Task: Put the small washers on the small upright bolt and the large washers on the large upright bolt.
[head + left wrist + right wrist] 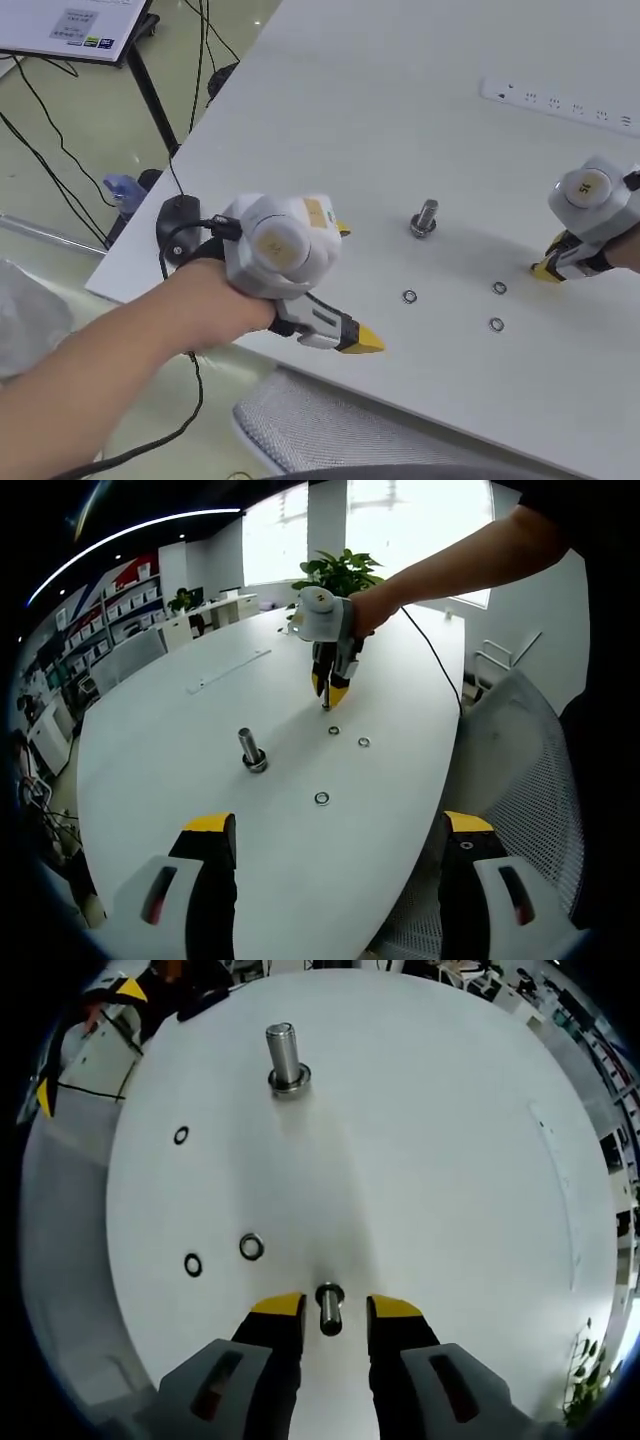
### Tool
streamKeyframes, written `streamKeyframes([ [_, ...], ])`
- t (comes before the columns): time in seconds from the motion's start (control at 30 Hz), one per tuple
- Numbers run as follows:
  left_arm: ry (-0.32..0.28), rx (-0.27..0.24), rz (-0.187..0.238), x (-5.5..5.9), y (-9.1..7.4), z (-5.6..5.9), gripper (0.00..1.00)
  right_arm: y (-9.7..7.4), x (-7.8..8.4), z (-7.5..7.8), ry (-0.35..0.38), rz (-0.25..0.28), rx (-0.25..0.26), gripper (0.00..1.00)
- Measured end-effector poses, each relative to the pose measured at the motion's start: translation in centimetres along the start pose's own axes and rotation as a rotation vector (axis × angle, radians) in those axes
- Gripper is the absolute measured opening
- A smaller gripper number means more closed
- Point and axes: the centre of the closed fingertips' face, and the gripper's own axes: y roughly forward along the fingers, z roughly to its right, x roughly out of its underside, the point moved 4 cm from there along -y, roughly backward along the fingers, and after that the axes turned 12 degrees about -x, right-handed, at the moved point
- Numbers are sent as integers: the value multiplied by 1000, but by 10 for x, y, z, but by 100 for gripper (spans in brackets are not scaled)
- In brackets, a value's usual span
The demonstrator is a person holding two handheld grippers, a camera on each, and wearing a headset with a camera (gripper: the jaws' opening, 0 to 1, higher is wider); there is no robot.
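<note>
Right hand-held gripper (335,1311) straddles the small bolt (329,1308), jaws parted, not touching it. Left hand-held gripper (337,826) hovers released and empty over the counter (160,730) edge.

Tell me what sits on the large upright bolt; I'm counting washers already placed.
A ring-like collar circles the foot of the large upright bolt; whether it is stacked rings or the bolt's own head I cannot tell. Three loose washers lie on the table.

Left claw (335,825) spread wide, right claw (330,1308) narrowly parted, both angled downward.
</note>
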Motion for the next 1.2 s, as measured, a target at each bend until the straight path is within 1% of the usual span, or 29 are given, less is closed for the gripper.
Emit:
streamKeyframes([
  [0.2, 1, -1, 2, 1, -3, 2, 83, -8, -10, -4, -36, 9, 4, 28],
  [0.27, 2, 0, -1, 2, -4, 3, 83, -11, -15, -5, -53, 10, 8, 28],
  [0.33, 9, 0, -2, 2, -6, 4, 83, -14, -21, -6, -59, 23, 5, 29],
  [0.4, 8, -3, -1, 2, -8, 3, 83, -17, -28, -9, -75, 33, 8, 29],
  [0.5, 14, -15, -3, 1, -10, 0, 83, -20, -35, -14, -106, 33, 12, 30],
  [0.6, 3, -22, 10, -1, -13, -2, 83, -22, -43, -21, -120, 51, 4, 30],
  [0.73, 2, -33, 12, -2, -14, -4, 84, -20, -46, -28, -137, 57, -5, 30],
  [0.8, -3, -38, 15, -3, -14, -5, 84, -20, -46, -29, -148, 58, -1, 31],
  [0.9, 2, -32, 11, -3, -13, -1, 86, -20, -47, -33, -138, 83, -11, 34],
  [1.13, 5, -20, 8, -2, -12, 2, 85, -14, -44, -43, -162, 90, -37, 34],
  [1.2, 4, -19, 6, -1, -12, 2, 85, -10, -43, -48, -166, 93, -52, 34],
])
